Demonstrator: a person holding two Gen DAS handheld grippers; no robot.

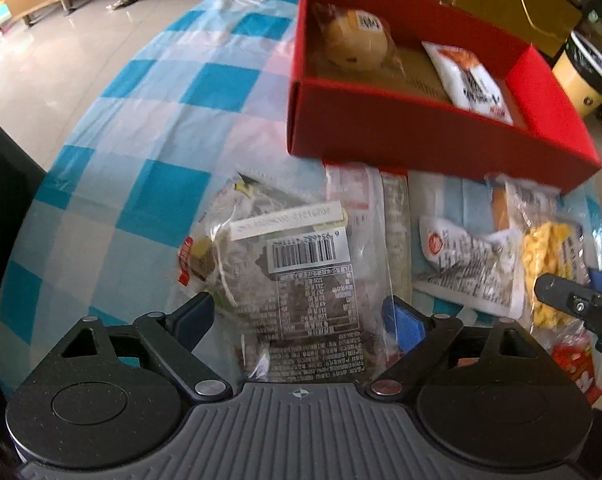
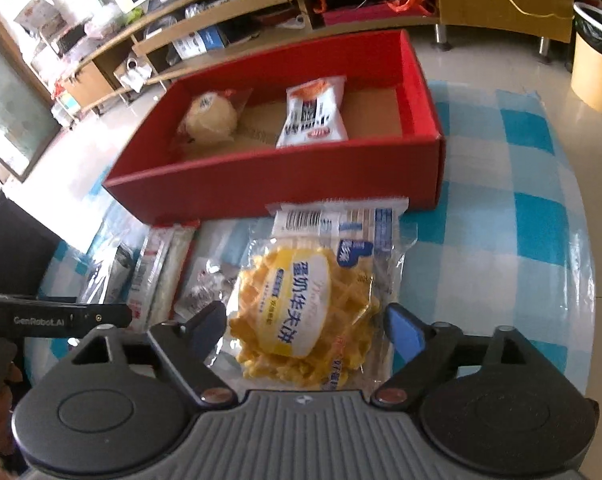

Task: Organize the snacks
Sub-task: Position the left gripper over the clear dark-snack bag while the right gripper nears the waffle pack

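snacks on the checked counter, red box half filled

left wrist view: left gripper spread wide over a clear packet with a barcode label; fingers flank it, no pad pressing on it. right of it lie a long clear packet and a crumpled white wrapper.

right wrist view: right gripper also wide apart, straddling a yellow waffle packet without gripping; packet lies flat on the counter, just near of the red box.

far side: the box holds a round bun in clear wrap at its left and a white-and-orange packet mid-box, apart from each other.
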